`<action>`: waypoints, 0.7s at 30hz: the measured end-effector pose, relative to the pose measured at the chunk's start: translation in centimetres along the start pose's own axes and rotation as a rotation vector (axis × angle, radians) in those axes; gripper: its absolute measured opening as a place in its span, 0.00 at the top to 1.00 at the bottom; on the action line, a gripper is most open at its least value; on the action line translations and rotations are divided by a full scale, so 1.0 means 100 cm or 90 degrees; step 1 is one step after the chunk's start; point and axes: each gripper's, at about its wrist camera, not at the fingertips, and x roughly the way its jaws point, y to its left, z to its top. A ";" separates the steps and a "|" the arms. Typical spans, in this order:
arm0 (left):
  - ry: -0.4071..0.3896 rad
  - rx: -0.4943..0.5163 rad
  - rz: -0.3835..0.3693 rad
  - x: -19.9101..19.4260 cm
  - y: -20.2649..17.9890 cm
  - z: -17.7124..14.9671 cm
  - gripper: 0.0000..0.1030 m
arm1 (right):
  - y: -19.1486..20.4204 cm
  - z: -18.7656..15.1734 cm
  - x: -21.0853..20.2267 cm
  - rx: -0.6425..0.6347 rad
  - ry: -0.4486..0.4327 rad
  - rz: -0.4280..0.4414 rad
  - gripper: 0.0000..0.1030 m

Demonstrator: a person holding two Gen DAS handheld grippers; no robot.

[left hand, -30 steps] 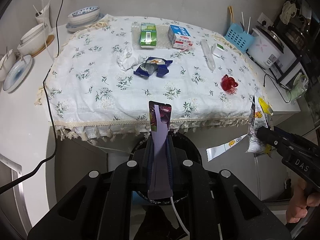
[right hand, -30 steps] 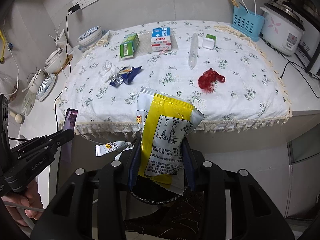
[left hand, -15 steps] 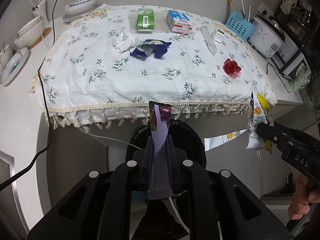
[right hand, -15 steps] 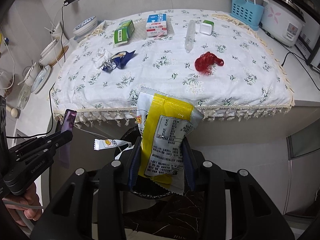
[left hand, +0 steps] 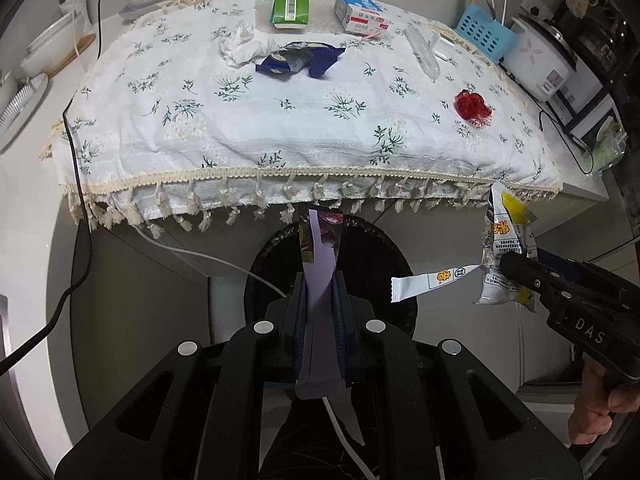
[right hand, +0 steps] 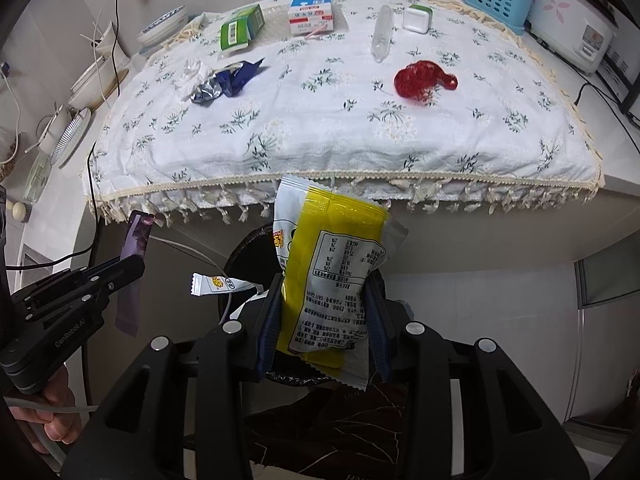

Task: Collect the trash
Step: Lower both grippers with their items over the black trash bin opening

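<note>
The left gripper (left hand: 320,292) grasps a purple wrapper (left hand: 320,248), and the right gripper (right hand: 324,312) grasps a yellow snack bag (right hand: 332,264), both above the black bin (left hand: 384,248) under the table's front edge (left hand: 280,176).

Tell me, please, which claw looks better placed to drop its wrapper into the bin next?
Probably the left claw: its purple wrapper hangs over the black bin, while the right claw holds its yellow packet beside the rim.
</note>
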 end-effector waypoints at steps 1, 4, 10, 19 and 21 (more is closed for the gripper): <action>0.004 -0.001 0.000 0.003 0.001 -0.001 0.89 | 0.000 -0.001 0.003 -0.001 0.003 0.000 0.65; 0.014 -0.001 0.002 0.011 0.001 -0.005 0.89 | 0.000 -0.004 0.012 -0.002 0.013 -0.004 0.65; 0.034 0.004 0.002 0.028 0.002 -0.013 0.89 | 0.001 -0.011 0.027 -0.002 0.031 -0.002 0.65; 0.061 0.017 0.003 0.060 0.000 -0.018 0.89 | 0.000 -0.013 0.051 -0.005 0.055 -0.007 0.65; 0.057 0.022 0.004 0.066 -0.001 -0.019 0.89 | 0.000 -0.012 0.055 -0.005 0.059 -0.007 0.65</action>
